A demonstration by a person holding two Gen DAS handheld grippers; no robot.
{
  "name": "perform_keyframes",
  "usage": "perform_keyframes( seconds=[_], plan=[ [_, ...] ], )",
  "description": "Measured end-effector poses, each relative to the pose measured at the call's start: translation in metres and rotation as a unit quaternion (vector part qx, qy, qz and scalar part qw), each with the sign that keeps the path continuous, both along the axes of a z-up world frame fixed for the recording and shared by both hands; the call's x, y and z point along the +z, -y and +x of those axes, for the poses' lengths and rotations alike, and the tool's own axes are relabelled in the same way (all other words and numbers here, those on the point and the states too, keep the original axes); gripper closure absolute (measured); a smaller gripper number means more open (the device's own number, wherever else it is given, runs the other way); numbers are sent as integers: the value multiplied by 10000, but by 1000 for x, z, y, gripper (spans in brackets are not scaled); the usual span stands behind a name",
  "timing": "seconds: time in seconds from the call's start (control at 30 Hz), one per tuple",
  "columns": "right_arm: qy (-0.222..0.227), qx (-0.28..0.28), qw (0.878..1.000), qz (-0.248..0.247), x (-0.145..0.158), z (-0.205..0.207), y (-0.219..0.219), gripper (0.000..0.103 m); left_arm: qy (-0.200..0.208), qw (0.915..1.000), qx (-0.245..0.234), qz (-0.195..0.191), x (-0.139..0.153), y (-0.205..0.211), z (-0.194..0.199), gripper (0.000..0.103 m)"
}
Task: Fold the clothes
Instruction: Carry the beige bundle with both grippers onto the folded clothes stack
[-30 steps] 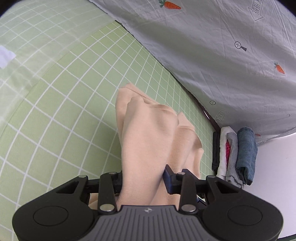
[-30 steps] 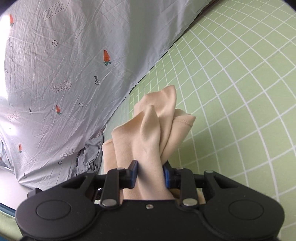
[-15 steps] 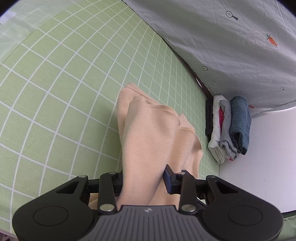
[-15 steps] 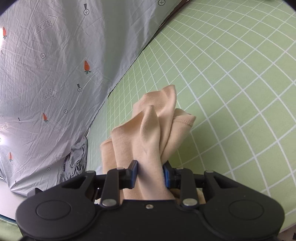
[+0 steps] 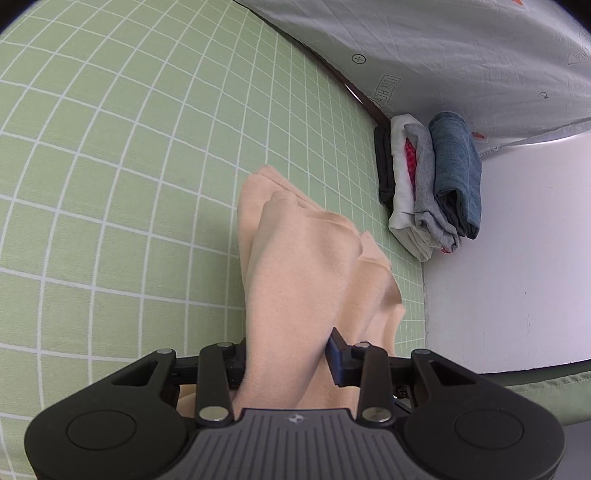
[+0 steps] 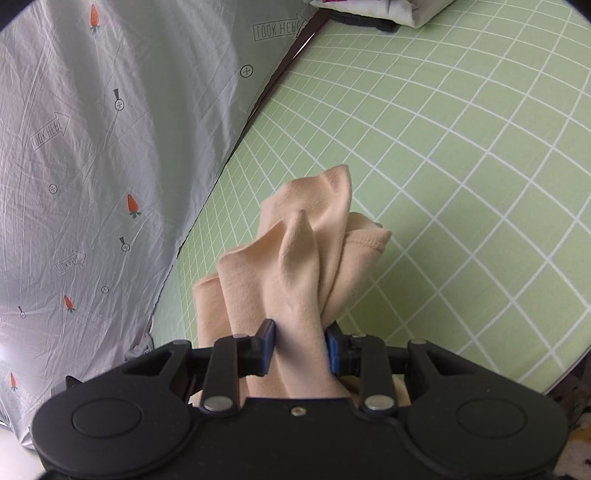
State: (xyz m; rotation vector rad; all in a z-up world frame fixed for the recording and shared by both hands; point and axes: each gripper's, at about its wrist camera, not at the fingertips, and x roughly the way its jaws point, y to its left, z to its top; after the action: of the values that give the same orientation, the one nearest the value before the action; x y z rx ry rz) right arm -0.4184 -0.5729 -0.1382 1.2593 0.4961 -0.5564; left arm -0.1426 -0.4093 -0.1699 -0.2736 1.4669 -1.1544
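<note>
A peach garment [image 5: 303, 258] hangs bunched from both grippers above the green checked surface [image 5: 110, 184]. My left gripper [image 5: 288, 362] is shut on one part of it, the cloth filling the gap between the jaws. My right gripper [image 6: 301, 347] is shut on another part of the peach garment [image 6: 303, 266], its folds sticking up past the blue pads. The garment's lower end is hidden behind the gripper bodies.
A stack of folded clothes [image 5: 428, 184], black, white, grey and blue, stands at the far corner of the green surface against a white wall [image 5: 517, 258]. Its edge shows in the right wrist view [image 6: 380, 11]. A grey carrot-print sheet [image 6: 92, 166] hangs along the far side.
Both grippers have swung with the garment toward the folded stack, which now sits nearer and larger in the left view and enters the right view. Grips unchanged.
</note>
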Motion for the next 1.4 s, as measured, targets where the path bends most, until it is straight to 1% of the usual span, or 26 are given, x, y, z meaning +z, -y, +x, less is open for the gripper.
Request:
perform_keyframes(
  seconds=[0.13,0.23,0.33,0.4,0.53,0.6,0.67,0.8,0.9,0.97,1.1,1.13,1.17,1.2,1.23,1.27,1.3,1.37,1.4],
  plan=[
    [60,-173,9998,-1,-5,-23,37,74,125,9998,-119,-55,4,47,-30,66],
    [96,-123,9998,-92,-13,-47,86,74,289,9994,-137,-103,6,93,-61,66],
    [40,-209,9998,-54,-11,-84,135,74,147,9997,-127,-171,9,142,-97,67],
    [17,-299,9991,-299,0,-115,161,73,96,9991,-283,-308,15,179,-125,67],
    [-224,-369,9954,-852,32,-168,218,73,211,9955,-702,-599,37,250,-176,67],
    [-317,-255,9913,-1249,54,-180,242,73,225,9937,-798,-748,50,277,-190,67],
    [-153,-173,9884,-1500,72,-175,266,74,227,9919,-776,-979,68,301,-198,67],
    [175,-8,9797,-1998,107,-163,316,74,181,9883,-431,-1448,104,340,-184,67],
    [420,115,9706,-2367,134,-155,353,74,359,9832,-254,-1774,135,372,-162,67],
    [580,197,9634,-2610,151,-149,377,74,597,9782,-172,-1981,158,395,-144,67],
    [-44,212,9480,-3175,141,-106,405,73,1059,9681,188,-2262,192,444,-93,66],
    [-200,216,9431,-3312,139,-95,412,72,1220,9669,289,-2221,195,457,-81,62],
    [-356,219,9377,-3449,136,-84,419,68,1406,9660,387,-2135,198,469,-70,57],
    [-512,223,9319,-3583,134,-73,426,64,1632,9660,557,-1928,196,482,-59,46],
    [-668,226,9257,-3716,132,-62,432,59,1875,9651,762,-1663,193,495,-47,42],
    [-824,229,9190,-3848,129,-51,439,59,2057,9644,897,-1402,186,507,-37,41],
    [-979,232,9120,-3977,127,-41,446,59,2154,9652,922,-1161,178,520,-28,40],
    [-1287,238,8966,-4231,122,-19,460,58,2241,9672,814,-882,159,537,-19,39],
    [-1441,240,8883,-4355,119,-8,467,59,2278,9678,752,-760,150,544,-15,27]
  ],
)
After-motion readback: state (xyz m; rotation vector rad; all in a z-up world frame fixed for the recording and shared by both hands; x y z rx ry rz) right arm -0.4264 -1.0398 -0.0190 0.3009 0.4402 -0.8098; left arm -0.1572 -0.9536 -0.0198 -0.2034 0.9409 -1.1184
